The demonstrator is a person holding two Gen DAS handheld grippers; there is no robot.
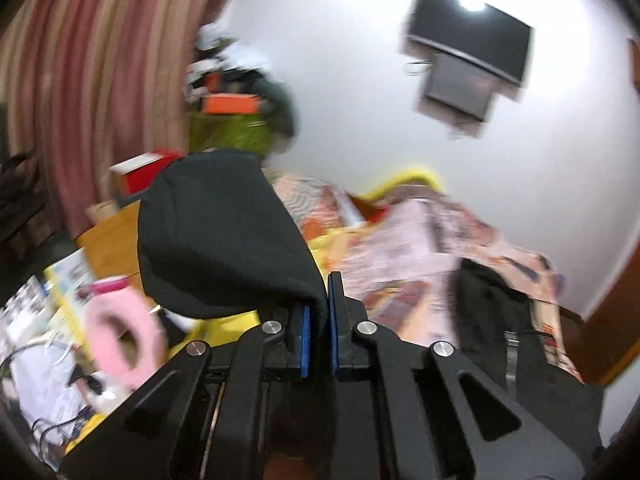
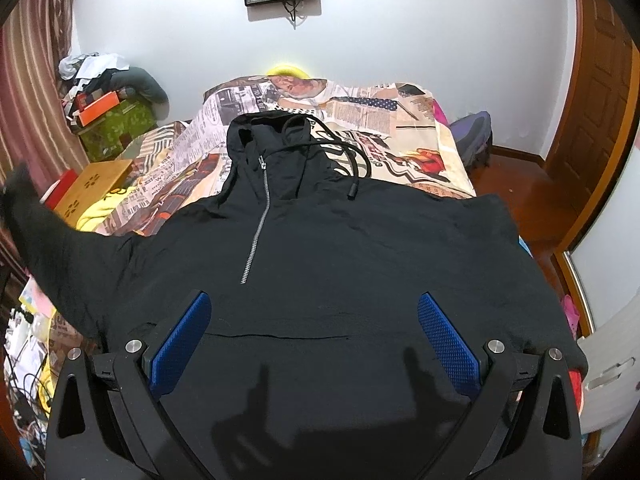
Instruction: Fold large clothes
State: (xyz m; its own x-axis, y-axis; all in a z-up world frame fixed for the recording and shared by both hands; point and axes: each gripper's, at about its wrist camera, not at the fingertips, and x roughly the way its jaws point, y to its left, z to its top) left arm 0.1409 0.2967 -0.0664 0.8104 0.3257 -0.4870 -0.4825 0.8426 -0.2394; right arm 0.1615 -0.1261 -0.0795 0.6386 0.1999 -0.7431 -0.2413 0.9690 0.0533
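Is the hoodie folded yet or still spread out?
Mostly spread: the hoodie lies flat, front up, on the bed. Only its sleeve is lifted, pinched in the left gripper.

Black hoodie (image 2: 340, 248) spread front-up on the bed, half-zip closed, drawstrings loose, hood flattened, left sleeve (image 1: 224, 232) lifted.

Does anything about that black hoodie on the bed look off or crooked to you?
Yes. The black hoodie lies flat on the bed, but one sleeve is lifted off to the side, pinched in the left claw. Its drawstring also trails loose across the bedspread. The right claw hangs open above it.
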